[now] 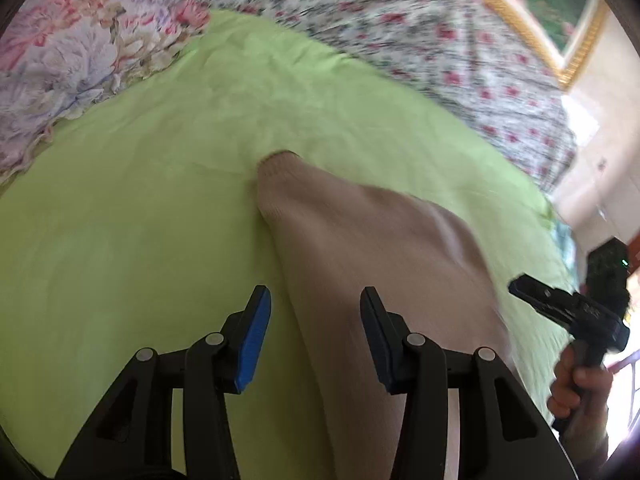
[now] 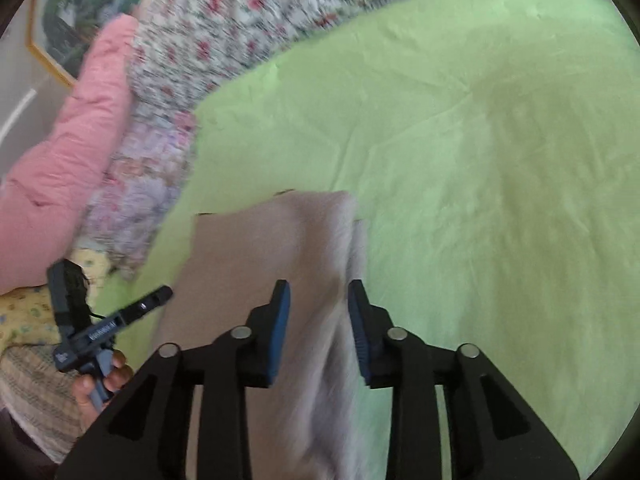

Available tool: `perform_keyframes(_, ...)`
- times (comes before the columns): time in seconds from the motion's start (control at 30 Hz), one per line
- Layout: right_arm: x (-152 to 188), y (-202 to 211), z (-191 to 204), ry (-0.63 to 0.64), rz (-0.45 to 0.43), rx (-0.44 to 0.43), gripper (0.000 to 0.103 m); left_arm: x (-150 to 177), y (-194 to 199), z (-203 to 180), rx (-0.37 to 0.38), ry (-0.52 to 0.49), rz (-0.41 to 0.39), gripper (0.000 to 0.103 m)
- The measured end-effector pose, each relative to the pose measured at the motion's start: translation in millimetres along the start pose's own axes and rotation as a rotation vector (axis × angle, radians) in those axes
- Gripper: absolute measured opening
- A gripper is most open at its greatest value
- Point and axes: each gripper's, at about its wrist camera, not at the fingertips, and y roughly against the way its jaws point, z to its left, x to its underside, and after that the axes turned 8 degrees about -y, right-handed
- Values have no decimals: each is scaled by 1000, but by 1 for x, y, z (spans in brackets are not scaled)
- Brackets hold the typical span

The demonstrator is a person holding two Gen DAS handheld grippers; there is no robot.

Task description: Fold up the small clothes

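A small beige knitted garment with a ribbed cuff (image 1: 360, 240) is lying on the lime-green bed sheet (image 1: 120, 240), its long axis running away from both claws toward the bed's far edge, where floral quilts (image 1: 400, 12) are heaped. The left claw (image 1: 316, 340) is hovering with its blue-padded fingers apart, the cloth's left edge passing between them but not pinched; the right claw (image 2: 320, 332) is likewise spread, straddling a raised fold along the garment's right side — motion blur is hiding whether either pad is touching the fabric. Each claw is sitting over the near end of its own side, so neither is clearly nearer; the cuffed end is pointing away and slightly left. A pink padded quilt (image 2: 72, 152) is bunching by the bed's left edge, well apart from the cloth. Nothing is blocking the sheet beyond the garment, so a forward fold looks open.
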Motion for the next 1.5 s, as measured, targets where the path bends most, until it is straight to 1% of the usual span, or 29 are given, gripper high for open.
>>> perform_keyframes(0.13, 39, 32, -4, -11, -13, -19, 38, 42, 40, -23, -1, -75, -13, 47)
perform_keyframes(0.2, 61, 42, -8, -21, -16, -4, 40, 67, 56, -34, -1, -108, -8, 48)
perform_keyframes(0.27, 76, 48, -11, -30, -21, 7, 40, 93, 67, -41, 4, -128, 2, 51)
perform_keyframes(0.37, 92, 52, -16, -55, -18, 0, 41, 123, 71, -49, 2, -149, 7, 55)
perform_keyframes(0.47, 101, 51, -14, -40, -18, 13, 44, 142, 60, -54, -36, -175, 44, 55)
perform_keyframes(0.57, 106, 48, -8, -8, -6, 17, 45, 147, 50, -59, -73, -198, 46, 55)
perform_keyframes(0.67, 111, 45, -1, 32, -7, 45, 46, 145, 37, -58, -148, -202, 52, 55)
perform_keyframes(0.7, 113, 43, 1, 45, -6, 50, 46, 144, 32, -57, -163, -190, 56, 55)
perform_keyframes(0.73, 115, 40, 3, 58, -5, 56, 46, 144, 30, -54, -164, -167, 54, 53)
perform_keyframes(0.77, 116, 37, 4, 72, 0, 65, 45, 144, 29, -53, -161, -150, 48, 47)
perform_keyframes(0.8, 117, 35, 4, 85, 3, 74, 36, 144, 29, -53, -156, -132, 40, 43)
perform_keyframes(0.83, 118, 33, 5, 93, 9, 82, 23, 144, 30, -52, -151, -120, 33, 31)
perform_keyframes(0.87, 117, 31, 5, 98, 15, 95, 7, 145, 31, -52, -143, -101, 27, 22)
perform_keyframes(0.97, 109, 48, 7, 93, -39, 69, 7, 148, 32, -56, -153, -66, 21, 13)
perform_keyframes(1.03, 102, 69, 11, 102, -92, 56, 7, 148, 32, -58, -156, -56, 28, 11)
perform_keyframes(1.1, 97, 81, 14, 133, -114, 70, 6, 149, 28, -59, -150, -41, 50, 10)
perform_keyframes(1.17, 99, 74, 8, 152, -96, 129, 6, 152, 24, -54, -130, 1, 88, 9)
perform_keyframes(1.27, 106, 50, -12, 124, -43, 175, 6, 154, 23, -49, -117, 11, 100, 9)
perform_keyframes(1.37, 113, 31, -31, 75, 6, 188, 6, 154, 18, -46, -110, 16, 112, 10)
perform_keyframes(1.43, 118, 24, -34, 102, -8, 218, 6, 153, 16, -47, -104, 17, 118, 10)
perform_keyframes(1.5, 118, 23, -36, 84, -16, 216, 6, 153, 15, -48, -96, 7, 126, 10)
